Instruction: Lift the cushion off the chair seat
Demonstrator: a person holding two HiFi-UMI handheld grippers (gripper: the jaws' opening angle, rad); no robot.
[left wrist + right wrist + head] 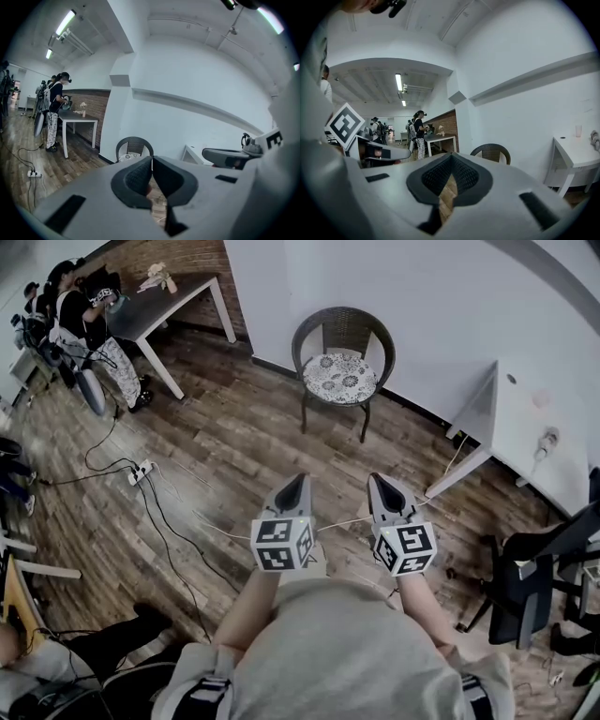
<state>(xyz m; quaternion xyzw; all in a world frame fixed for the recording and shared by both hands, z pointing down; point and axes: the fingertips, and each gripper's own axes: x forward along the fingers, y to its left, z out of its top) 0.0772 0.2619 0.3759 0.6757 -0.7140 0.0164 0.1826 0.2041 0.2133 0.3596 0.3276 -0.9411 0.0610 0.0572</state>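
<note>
Cushion (339, 377), round, pale and flower-patterned, is seen lying flat on the seat of the dark woven wicker armchair (343, 326), which is set against the white wall (422, 296) at the far edge of the brown wood-plank floor (225, 446). Nothing else is held by the seat. The grey left gripper (298, 480) and the grey right gripper (377, 480) are held side by side over the floor, well apart from the armchair and pointed toward it. The jaws of each are clenched together at the tips, with nothing grasped between them. A white table (534, 418) is placed to the armchair's right.
</note>
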